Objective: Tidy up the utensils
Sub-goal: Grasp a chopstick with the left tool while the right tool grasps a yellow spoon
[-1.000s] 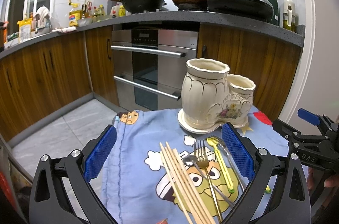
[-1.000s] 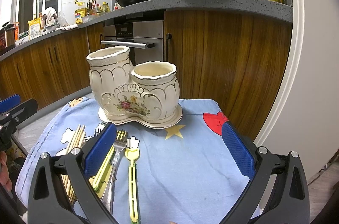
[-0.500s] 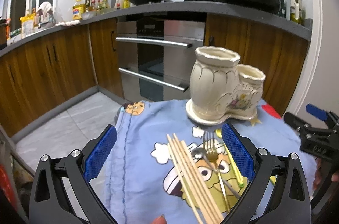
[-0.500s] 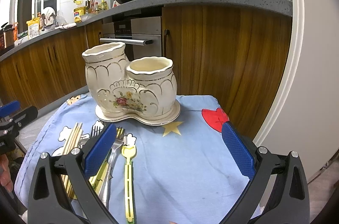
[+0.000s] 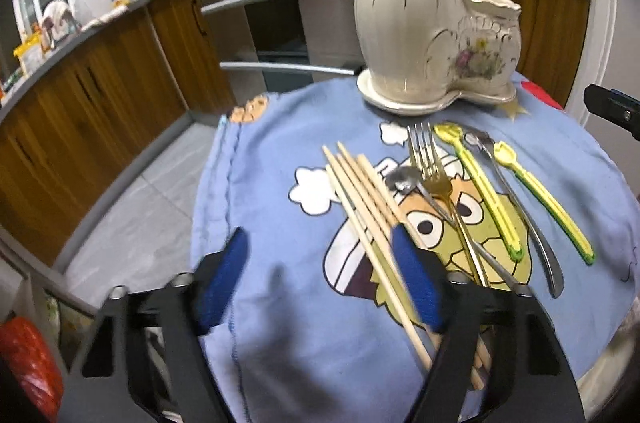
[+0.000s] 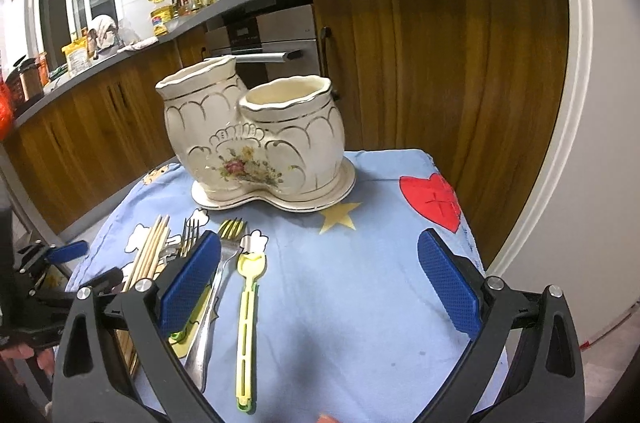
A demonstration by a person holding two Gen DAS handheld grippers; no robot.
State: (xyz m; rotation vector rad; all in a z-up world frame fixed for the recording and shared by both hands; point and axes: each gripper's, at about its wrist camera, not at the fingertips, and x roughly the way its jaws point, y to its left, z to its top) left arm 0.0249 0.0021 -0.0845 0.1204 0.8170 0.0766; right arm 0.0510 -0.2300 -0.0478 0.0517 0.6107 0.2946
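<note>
A cream ceramic two-pot utensil holder (image 5: 432,39) (image 6: 256,139) stands at the far side of a blue cartoon cloth (image 5: 280,151) (image 6: 360,283). Wooden chopsticks (image 5: 368,199) (image 6: 150,253), a gold fork (image 5: 430,163), metal spoons (image 5: 404,179) and two yellow plastic spoons (image 5: 476,175) (image 6: 248,287) lie on the cloth. My left gripper (image 5: 320,275) is open, low over the cloth, its right finger over the chopsticks' near ends. My right gripper (image 6: 320,283) is open above the cloth, its left finger over the forks.
Wooden kitchen cabinets (image 6: 440,63) and an oven (image 5: 280,23) stand behind the small table. The cloth's edge drops off to a grey tiled floor (image 5: 132,207) on the left. A white wall (image 6: 600,143) is at the right.
My left gripper has dropped and tilted down toward the chopsticks and its fingers have come closer together. My right gripper has moved slightly closer to the holder.
</note>
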